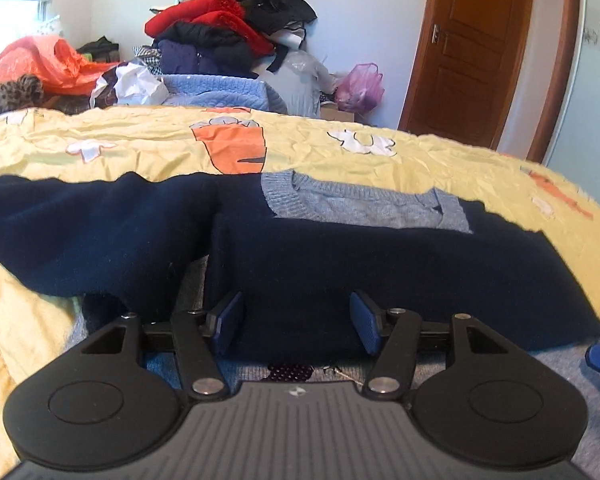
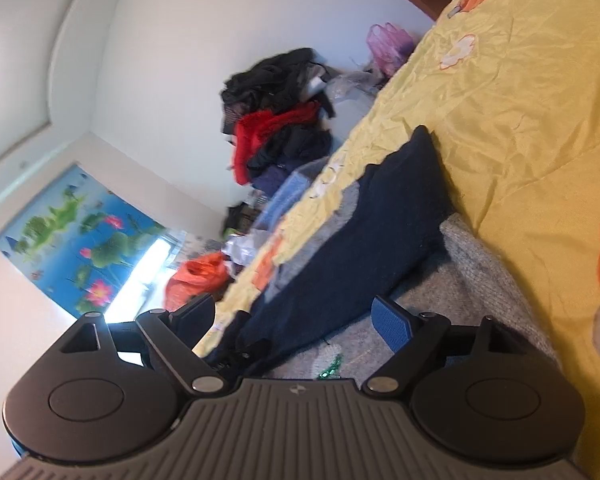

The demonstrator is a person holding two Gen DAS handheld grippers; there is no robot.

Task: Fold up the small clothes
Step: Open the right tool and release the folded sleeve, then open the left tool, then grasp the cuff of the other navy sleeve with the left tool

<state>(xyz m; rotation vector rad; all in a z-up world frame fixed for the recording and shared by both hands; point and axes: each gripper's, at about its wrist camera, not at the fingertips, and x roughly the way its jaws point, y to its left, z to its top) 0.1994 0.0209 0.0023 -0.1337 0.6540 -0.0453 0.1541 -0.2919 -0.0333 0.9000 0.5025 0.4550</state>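
Note:
A small sweater (image 1: 340,264) with navy sleeves and a grey-blue knit body lies on the yellow bedspread (image 1: 140,148). Its navy sleeves are folded across the body, and the grey collar (image 1: 364,204) shows at the far side. My left gripper (image 1: 296,322) is open just above the navy fabric, its blue pads (image 1: 230,320) apart and empty. My right gripper (image 2: 296,322) is open and tilted sideways over the sweater's edge; its right pad (image 2: 392,322) sits above the grey knit (image 2: 472,264), beside the navy sleeve (image 2: 360,240).
A pile of clothes (image 1: 228,28) in red, black and blue stands beyond the bed's far edge, with an orange plastic bag (image 1: 48,64) to its left and a pink bag (image 1: 360,86) to its right. A wooden door (image 1: 472,48) is at the right.

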